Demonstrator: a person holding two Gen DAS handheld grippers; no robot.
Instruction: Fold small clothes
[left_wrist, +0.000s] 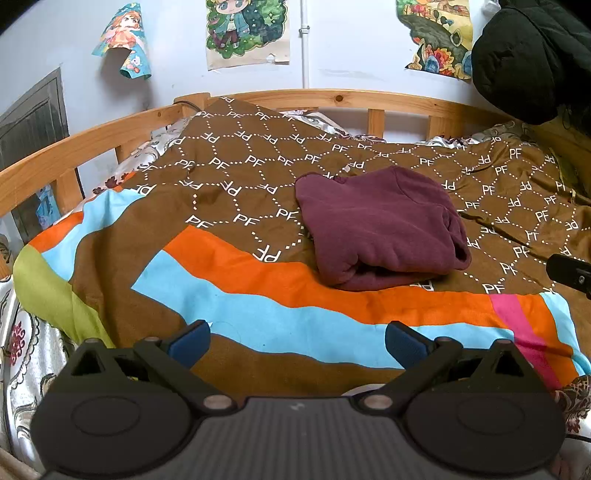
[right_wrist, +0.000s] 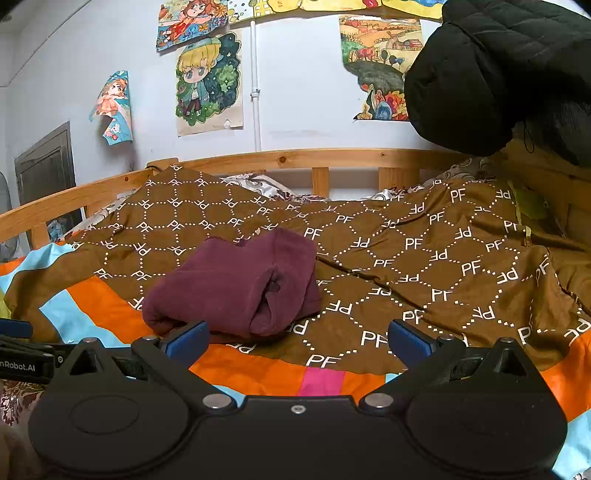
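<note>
A maroon garment (left_wrist: 380, 229) lies folded in a thick bundle on the brown patterned bedspread (left_wrist: 240, 173); it also shows in the right wrist view (right_wrist: 236, 284). My left gripper (left_wrist: 297, 345) is open and empty, held back from the garment over the striped part of the spread. My right gripper (right_wrist: 299, 343) is open and empty, just in front of the garment's near edge, its left fingertip (right_wrist: 188, 341) close to the fold. The right gripper's tip shows at the right edge of the left wrist view (left_wrist: 570, 273), and the left gripper at the left edge of the right wrist view (right_wrist: 22, 354).
A wooden bed rail (left_wrist: 332, 99) runs around the far and left sides of the bed. A black padded jacket (right_wrist: 498, 74) hangs at the upper right. Drawings (right_wrist: 208, 81) are taped to the wall behind. A floral sheet (left_wrist: 22, 343) shows at the bed's left edge.
</note>
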